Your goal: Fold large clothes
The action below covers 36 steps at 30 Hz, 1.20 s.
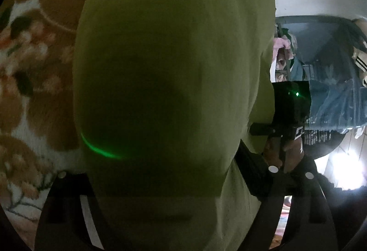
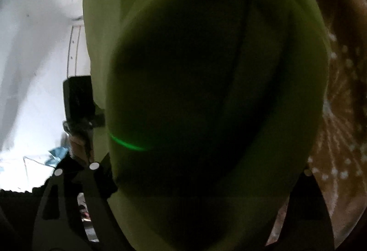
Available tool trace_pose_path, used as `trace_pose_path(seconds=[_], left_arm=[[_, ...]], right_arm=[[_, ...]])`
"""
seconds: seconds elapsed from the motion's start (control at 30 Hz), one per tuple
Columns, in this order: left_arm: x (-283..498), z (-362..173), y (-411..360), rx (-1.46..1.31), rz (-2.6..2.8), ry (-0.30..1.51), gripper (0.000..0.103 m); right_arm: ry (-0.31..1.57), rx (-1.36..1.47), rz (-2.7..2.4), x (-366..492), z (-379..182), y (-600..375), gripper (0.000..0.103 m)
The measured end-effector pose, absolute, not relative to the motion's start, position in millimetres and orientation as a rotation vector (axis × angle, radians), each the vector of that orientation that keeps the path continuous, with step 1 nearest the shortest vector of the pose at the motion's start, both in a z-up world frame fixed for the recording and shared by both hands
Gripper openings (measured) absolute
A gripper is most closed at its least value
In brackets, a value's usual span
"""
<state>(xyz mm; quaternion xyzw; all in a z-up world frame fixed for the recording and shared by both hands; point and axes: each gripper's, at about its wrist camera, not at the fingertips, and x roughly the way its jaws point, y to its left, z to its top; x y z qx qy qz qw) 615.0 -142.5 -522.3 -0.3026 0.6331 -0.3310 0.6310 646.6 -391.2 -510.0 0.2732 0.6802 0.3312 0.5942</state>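
1. Between the left tongs hangs a yellow-green garment, draped so near the lens that it fills the middle of the left wrist view; the same cloth fills the right wrist view, bunched between the right tongs.
2. Both tongs stand fairly wide with cloth between them; whether the pads actually pinch it I cannot tell, since the fabric covers the fingertips.
3. I judge the garment soft, light and limp; it sags in loose folds, so it will slump unless held at two well-separated points such as a hem or shoulder seam.
4. Hidden: the garment's edges, its kind, and any surface under it; a floral blanket shows beside it; the other tool and a hand appear at the right, blurred.
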Motion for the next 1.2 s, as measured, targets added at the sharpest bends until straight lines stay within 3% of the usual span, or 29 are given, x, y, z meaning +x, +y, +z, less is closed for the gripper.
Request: trace_pose_path(seconds=[0.03,0.1,0.17,0.27,0.6,0.77,1.2], left_arm=[[615,-520,-142,-0.696,-0.761,1.456,0.065],[612,-508,-144,-0.688,-0.796,1.439,0.046],[609,-497,-146,-0.674,-0.816,1.422,0.032],[602,-476,-150,-0.65,-0.823,1.365,0.024],[592,-402,-165,-0.586,-0.875,1.317,0.023],[571,-344,-199,-0.534,-0.979,1.319,0.023],[439,-220,-438,-0.444,-1.208,1.346,0.023]], right_arm=[[1.572,0.658,0.788,645,-508,-393,0.043],[1.541,0.704,0.838,642,-499,-394,0.03],[1.525,0.667,0.84,639,-492,-386,0.027],[1.49,0.672,0.841,637,-476,-375,0.024],[1.411,0.682,0.788,601,-415,-394,0.023],[1.345,0.719,0.705,541,-352,-434,0.023],[1.263,0.709,0.524,357,-215,-655,0.023]])
